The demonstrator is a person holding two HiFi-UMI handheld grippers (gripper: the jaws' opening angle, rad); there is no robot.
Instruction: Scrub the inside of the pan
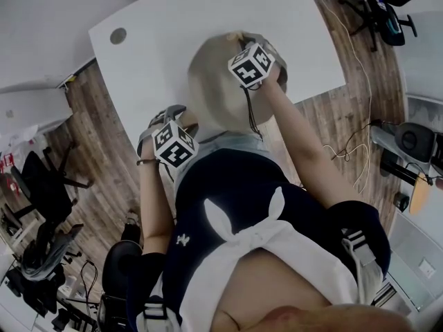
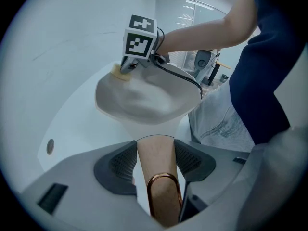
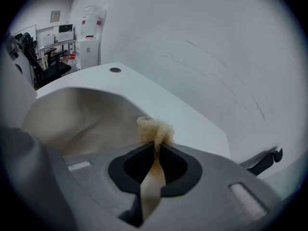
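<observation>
A beige pan (image 1: 211,88) rests on the white table (image 1: 173,26). Its tan handle (image 2: 156,162), with a copper hanging loop, sits between the pads of my left gripper (image 2: 155,153), which is shut on it at the pan's near side. My right gripper (image 1: 239,41) is shut on a small yellow sponge (image 3: 155,128). In the left gripper view the right gripper (image 2: 127,66) holds the sponge (image 2: 120,72) against the pan's far rim (image 2: 115,78). The right gripper view shows the pan's inner wall (image 3: 82,119) just left of the sponge.
A round cable hole (image 1: 118,35) lies in the table's far left corner. Black office chairs (image 1: 48,185) stand on the wood floor at left, and another chair (image 1: 384,12) at top right. A white cable (image 1: 360,81) trails on the floor to the right.
</observation>
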